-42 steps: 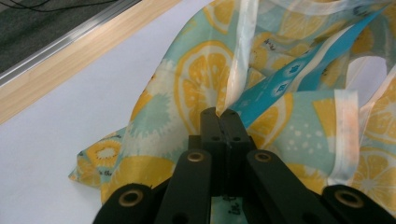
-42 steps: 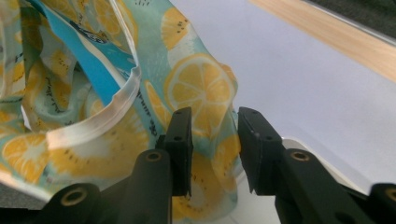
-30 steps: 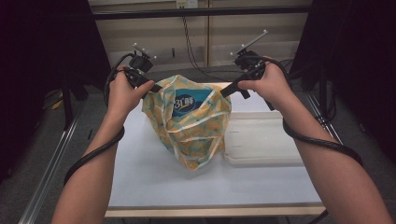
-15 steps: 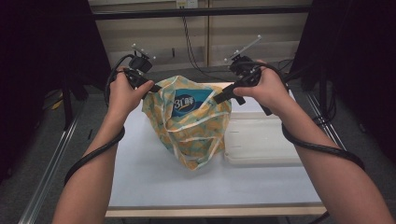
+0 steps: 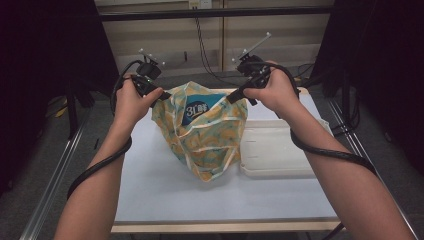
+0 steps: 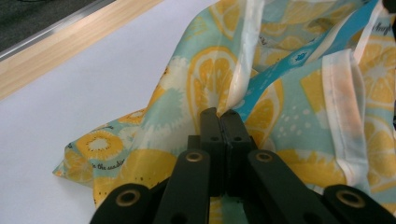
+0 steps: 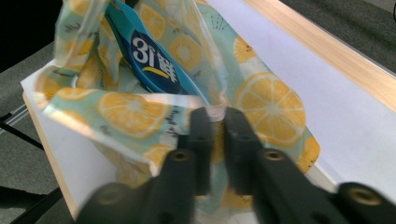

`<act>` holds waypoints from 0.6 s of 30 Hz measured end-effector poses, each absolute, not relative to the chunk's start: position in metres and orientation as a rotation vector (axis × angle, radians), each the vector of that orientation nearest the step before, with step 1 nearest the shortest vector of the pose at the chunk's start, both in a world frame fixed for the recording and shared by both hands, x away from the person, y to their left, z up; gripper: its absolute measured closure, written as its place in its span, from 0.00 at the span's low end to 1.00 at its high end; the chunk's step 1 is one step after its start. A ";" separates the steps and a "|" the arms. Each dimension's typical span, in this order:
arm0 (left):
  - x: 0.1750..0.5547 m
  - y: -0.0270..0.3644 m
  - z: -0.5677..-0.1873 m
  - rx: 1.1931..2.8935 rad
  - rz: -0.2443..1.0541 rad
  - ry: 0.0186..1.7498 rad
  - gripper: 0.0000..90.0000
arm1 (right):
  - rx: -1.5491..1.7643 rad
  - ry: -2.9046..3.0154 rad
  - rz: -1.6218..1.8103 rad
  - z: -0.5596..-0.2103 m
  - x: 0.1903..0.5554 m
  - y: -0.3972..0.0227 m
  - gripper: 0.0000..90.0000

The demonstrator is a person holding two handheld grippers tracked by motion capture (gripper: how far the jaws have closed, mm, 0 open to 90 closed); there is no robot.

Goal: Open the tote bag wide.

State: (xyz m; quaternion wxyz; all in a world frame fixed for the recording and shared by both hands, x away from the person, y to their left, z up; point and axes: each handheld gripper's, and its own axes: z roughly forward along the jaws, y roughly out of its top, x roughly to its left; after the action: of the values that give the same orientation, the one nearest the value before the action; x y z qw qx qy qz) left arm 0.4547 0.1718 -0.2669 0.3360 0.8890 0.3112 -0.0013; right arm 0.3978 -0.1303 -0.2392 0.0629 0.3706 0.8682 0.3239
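Observation:
A lemon-print bag [image 5: 205, 130] in yellow and teal stands on the white table [image 5: 150, 190], held up by its top edge at both sides. A blue packet [image 5: 200, 107] with white lettering shows in its mouth. My left gripper [image 5: 162, 94] is shut on the bag's left rim, and the left gripper view shows the fabric [image 6: 243, 84] pinched between the tips of that gripper [image 6: 220, 113]. My right gripper [image 5: 234, 97] has just closed its jaws on the right rim. In the right gripper view the white hem [image 7: 215, 109] sits between that gripper's tips [image 7: 216, 114], with the blue packet [image 7: 152, 58] behind.
A shallow white tray [image 5: 280, 150] lies on the table just right of the bag. The table's wooden front edge [image 5: 225, 225] runs below. Cables trail from both grippers along the forearms. Dark floor and metal rails flank the table.
The right hand has shifted slightly left toward the bag, and its jaws have gone from apart to shut on the right rim. The left hand has kept still.

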 end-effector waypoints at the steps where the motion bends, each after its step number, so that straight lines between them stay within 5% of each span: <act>1: 0.455 0.172 -0.267 2.322 -0.008 0.810 0.99 | 1.120 2.623 0.979 -0.239 0.398 -0.130 0.98; 18: 0.454 0.187 -0.266 2.322 -0.012 0.820 0.99 | 1.196 2.529 1.138 -0.222 0.414 -0.119 1.00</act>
State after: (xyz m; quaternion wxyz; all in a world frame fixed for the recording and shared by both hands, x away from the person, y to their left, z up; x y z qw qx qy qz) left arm 0.4543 0.1870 -0.2660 0.3331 0.8890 0.3140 -0.0048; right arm 0.4142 -0.1190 -0.2217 0.0606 0.3954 0.8357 0.3761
